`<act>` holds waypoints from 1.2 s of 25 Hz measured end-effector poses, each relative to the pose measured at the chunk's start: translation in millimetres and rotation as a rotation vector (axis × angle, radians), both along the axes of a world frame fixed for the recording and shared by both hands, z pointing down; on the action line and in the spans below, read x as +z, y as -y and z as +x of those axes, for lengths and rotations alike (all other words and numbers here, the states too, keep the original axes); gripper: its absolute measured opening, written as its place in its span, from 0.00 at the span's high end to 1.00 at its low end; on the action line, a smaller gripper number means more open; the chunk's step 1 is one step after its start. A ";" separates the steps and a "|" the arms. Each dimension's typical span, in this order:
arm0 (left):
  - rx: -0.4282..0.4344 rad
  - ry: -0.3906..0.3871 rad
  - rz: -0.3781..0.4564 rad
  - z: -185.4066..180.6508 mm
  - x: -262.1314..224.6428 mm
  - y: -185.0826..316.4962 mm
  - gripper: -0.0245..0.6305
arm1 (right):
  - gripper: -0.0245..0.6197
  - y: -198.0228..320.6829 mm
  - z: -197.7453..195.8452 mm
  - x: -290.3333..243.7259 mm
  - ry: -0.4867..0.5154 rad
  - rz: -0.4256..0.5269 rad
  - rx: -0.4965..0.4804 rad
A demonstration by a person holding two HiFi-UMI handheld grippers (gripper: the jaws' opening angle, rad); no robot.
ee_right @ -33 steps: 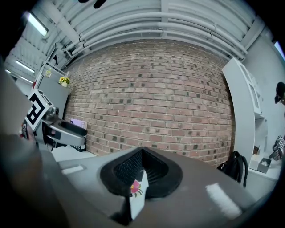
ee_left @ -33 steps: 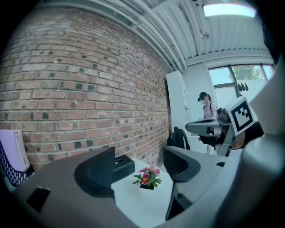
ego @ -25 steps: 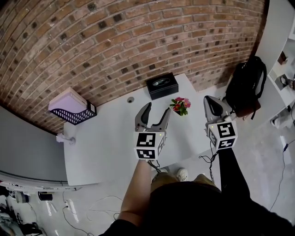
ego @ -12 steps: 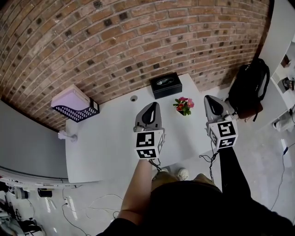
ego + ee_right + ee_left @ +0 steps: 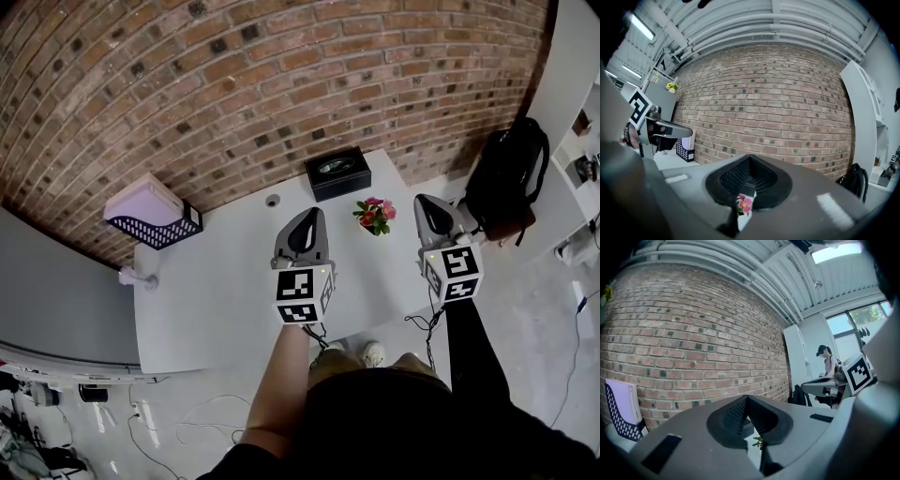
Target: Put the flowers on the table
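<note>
Closing on nothing, the left gripper (image 5: 307,225) had brought its jaws from wide apart a second earlier to fully together, and its own view showed the two pads meeting with only air and a sliver of green leaf far beyond them. The right gripper (image 5: 429,208) was likewise shut and empty, a pink bloom showing past its tips and not between them. Both pointed level over the near part of the white table (image 5: 216,281), left of centre and right of centre in the head view.

The flowers (image 5: 374,215) had not moved: they stood on the table between the two grippers and a little further up the frame, touched by neither. Judging from that, the placing looked done and the closed claw read as a rest pose, not a grasp.

At the upper left a black mesh tray (image 5: 155,225) held a pale lilac block, probably papers. A black box (image 5: 336,172) with an oval top opening sat just above the flowers; its contents could not be told.
</note>
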State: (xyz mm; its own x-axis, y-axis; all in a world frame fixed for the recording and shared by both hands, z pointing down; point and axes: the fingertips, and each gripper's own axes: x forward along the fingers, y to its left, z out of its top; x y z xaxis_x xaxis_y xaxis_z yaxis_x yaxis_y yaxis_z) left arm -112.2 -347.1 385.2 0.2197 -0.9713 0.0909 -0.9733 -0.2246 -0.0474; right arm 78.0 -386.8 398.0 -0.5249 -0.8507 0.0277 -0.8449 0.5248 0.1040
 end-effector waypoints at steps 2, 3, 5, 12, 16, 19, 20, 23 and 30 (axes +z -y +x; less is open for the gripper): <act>0.000 0.002 -0.001 -0.4 -0.1 0.7 0.95 | 0.96 0.7 -1.0 0.1 0.003 -0.004 0.000; -0.003 0.002 -0.003 -1.1 0.5 1.0 0.95 | 0.96 1.0 -0.9 1.2 0.003 -0.006 0.000; -0.009 -0.001 -0.008 -2.8 2.3 1.7 0.95 | 0.96 1.9 -0.2 3.4 0.005 -0.010 0.000; -0.020 -0.005 -0.013 -5.0 5.0 4.4 0.95 | 0.96 1.0 -6.2 9.5 -0.042 -0.016 -0.025; -0.024 -0.007 -0.010 -6.6 4.9 6.9 0.95 | 0.96 1.3 -10.5 7.9 -0.054 -0.006 -0.039; -0.025 -0.007 -0.014 -6.2 5.8 9.5 0.95 | 0.96 3.0 -11.1 8.7 -0.060 -0.009 -0.040; -0.025 -0.007 -0.014 -5.5 6.1 10.3 0.95 | 0.96 3.9 -10.2 10.9 -0.063 -0.011 -0.039; -0.024 -0.002 -0.014 -3.3 6.7 12.6 0.95 | 0.96 6.3 -8.5 11.7 -0.061 -0.013 -0.038; -0.019 0.005 -0.016 0.2 8.1 17.1 0.95 | 0.96 10.2 -4.4 10.8 -0.055 -0.011 -0.029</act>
